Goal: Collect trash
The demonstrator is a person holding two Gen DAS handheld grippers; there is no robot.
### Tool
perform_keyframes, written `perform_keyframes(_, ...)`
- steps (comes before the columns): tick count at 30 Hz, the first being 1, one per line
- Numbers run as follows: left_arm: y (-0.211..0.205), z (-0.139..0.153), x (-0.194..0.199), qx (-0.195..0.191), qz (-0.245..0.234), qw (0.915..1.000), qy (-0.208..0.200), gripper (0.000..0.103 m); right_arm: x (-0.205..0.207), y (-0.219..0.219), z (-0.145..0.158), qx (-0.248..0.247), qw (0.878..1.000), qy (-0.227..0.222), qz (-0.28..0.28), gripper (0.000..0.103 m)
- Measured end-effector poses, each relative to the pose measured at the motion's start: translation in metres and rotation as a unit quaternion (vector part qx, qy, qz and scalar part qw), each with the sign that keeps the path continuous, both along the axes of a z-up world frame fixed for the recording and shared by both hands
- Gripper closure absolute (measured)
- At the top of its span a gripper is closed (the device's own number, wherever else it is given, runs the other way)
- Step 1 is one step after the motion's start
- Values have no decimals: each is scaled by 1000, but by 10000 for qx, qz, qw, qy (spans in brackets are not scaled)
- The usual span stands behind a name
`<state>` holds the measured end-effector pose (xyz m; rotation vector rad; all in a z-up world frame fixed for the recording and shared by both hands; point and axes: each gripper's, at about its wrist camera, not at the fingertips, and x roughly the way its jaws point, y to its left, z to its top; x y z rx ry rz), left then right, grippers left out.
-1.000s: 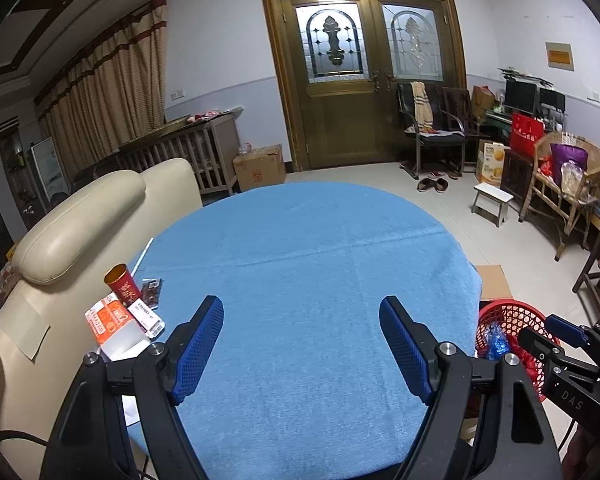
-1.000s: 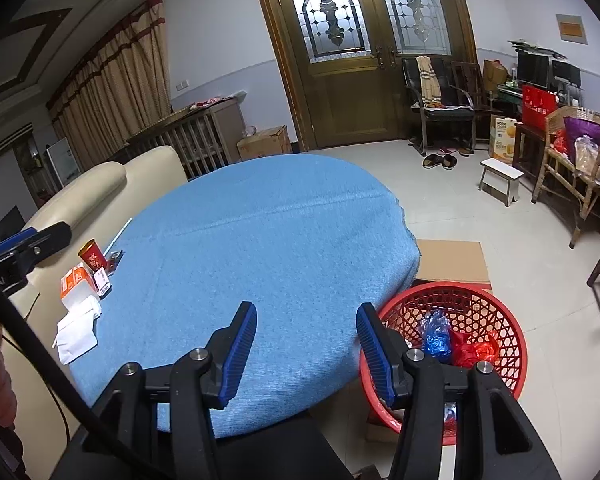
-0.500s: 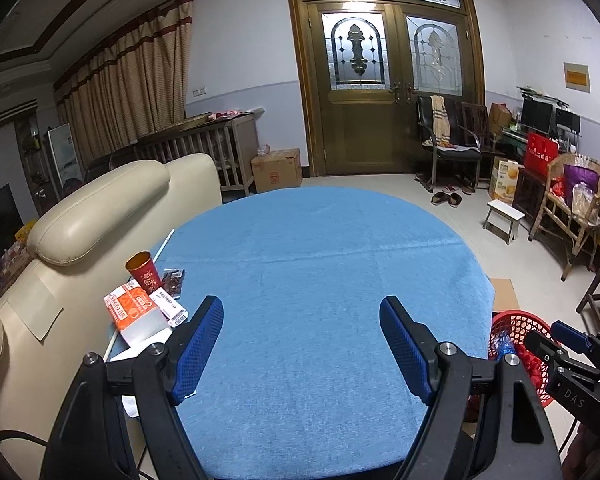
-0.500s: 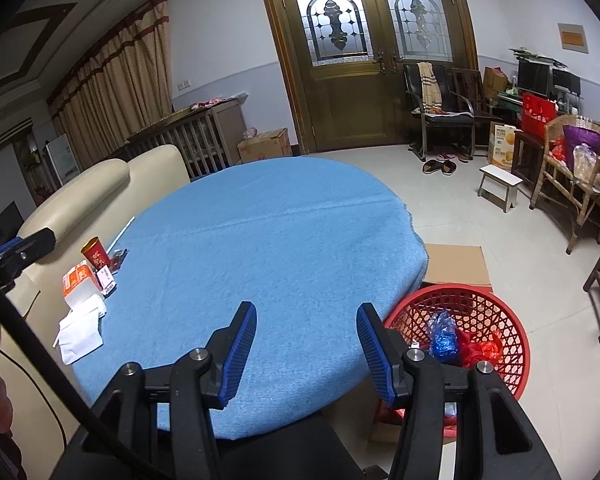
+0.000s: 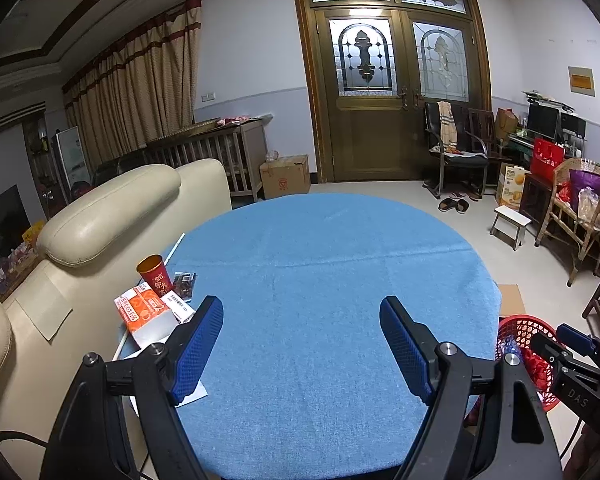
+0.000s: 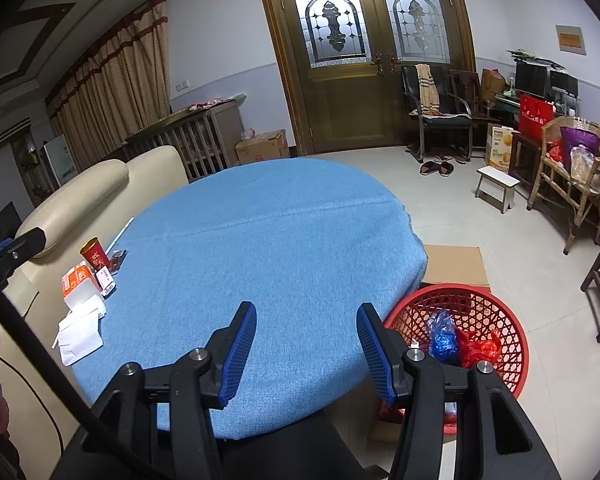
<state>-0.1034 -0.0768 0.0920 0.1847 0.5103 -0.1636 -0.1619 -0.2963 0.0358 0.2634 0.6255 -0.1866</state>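
While both tools hovered over the blue round table (image 5: 320, 280), the left gripper (image 5: 302, 344) stood wide and empty and the right gripper (image 6: 306, 350) narrower, also empty. Trash sat clustered at the table's left edge beside the cream sofa (image 5: 112, 216): one red cup (image 5: 155, 274), one orange carton (image 5: 142, 310), one small dark wrapper (image 5: 184, 282), white paper (image 6: 80, 332) and one straw (image 5: 175, 246). One red basket (image 6: 496, 312) on the floor right of the table held blue and red bags, with nothing between grippers and trash.
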Motion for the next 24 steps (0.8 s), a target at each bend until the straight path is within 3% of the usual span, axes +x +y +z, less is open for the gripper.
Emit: perform_keyframes(24,-5,-3,-1,44,-38,9999,89,22,0,-5,-5,131,9999,34,-20,47)
